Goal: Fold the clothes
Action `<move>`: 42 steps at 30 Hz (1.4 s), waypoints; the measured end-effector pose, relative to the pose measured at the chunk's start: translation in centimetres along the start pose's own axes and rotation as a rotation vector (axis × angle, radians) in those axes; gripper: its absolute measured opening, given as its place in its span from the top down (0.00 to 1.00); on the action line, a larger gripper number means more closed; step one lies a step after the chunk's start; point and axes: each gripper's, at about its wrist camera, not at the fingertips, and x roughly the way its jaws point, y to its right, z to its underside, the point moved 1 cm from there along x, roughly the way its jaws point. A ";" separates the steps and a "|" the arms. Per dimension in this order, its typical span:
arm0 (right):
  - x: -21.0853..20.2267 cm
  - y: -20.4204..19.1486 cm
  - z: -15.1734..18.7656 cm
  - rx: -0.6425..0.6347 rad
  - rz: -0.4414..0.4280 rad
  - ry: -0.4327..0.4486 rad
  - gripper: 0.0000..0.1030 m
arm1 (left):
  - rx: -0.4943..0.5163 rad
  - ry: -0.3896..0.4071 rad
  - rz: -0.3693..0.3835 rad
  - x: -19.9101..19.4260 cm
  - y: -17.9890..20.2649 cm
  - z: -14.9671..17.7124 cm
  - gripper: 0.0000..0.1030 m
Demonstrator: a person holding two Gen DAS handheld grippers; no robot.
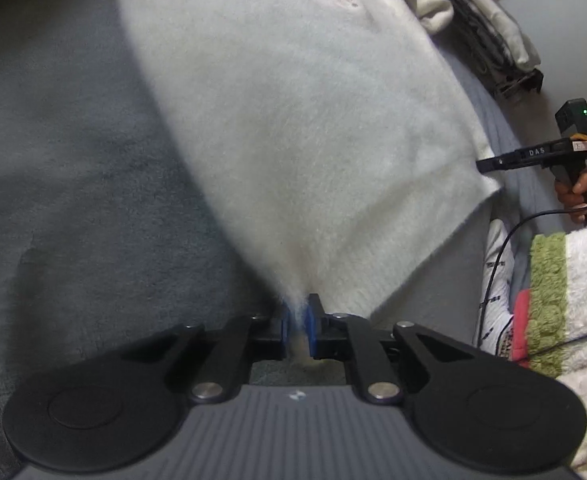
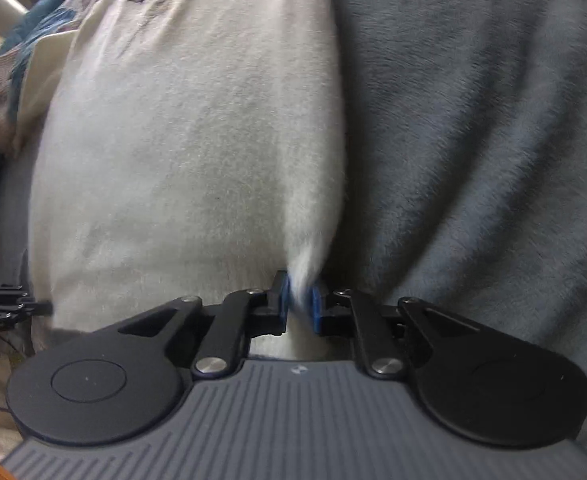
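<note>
Grey plush blanket [image 1: 73, 168] covers the work surface, creased in soft folds. Stack of folded grey-and-cream linens [image 1: 489, 36] at far edge. Pale wall [image 1: 565, 20] behind. Light dim, even.

Grey plush blanket [image 1: 73, 160] under my rig.
On it I see the white fuzzy sweater [image 1: 293, 120] spread, folded clothes [image 1: 489, 40] beside it.

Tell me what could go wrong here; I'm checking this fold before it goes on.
1. Both claws, left and right, pinch only thin tufts of the fuzzy white sweater; a pull might slip it free.
2. The black cable trails beside the sweater's edge and could snag in the fold.
3. The folded stack lies close by the sweater's far end; a swing might topple it.
</note>
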 end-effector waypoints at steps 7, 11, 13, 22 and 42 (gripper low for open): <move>-7.5 -1.6 -1.6 -0.151 0.153 0.084 0.54 | 0.108 0.048 -0.168 -6.2 -0.5 -0.8 0.51; -8.4 -4.8 -5.4 -0.240 0.120 0.320 0.54 | 0.107 0.210 -0.206 -6.3 -0.9 -5.3 0.48; -6.8 -7.0 -7.4 -0.297 0.100 0.398 0.55 | 0.114 0.292 -0.191 -5.0 -0.1 -7.8 0.48; 5.2 -11.7 -12.1 -0.382 0.138 0.334 0.65 | 0.057 0.337 -0.221 1.4 -0.2 -9.2 0.45; 8.4 -15.1 -12.1 -0.391 0.051 0.374 0.59 | -0.081 0.561 -1.074 -9.3 -17.2 -12.4 0.21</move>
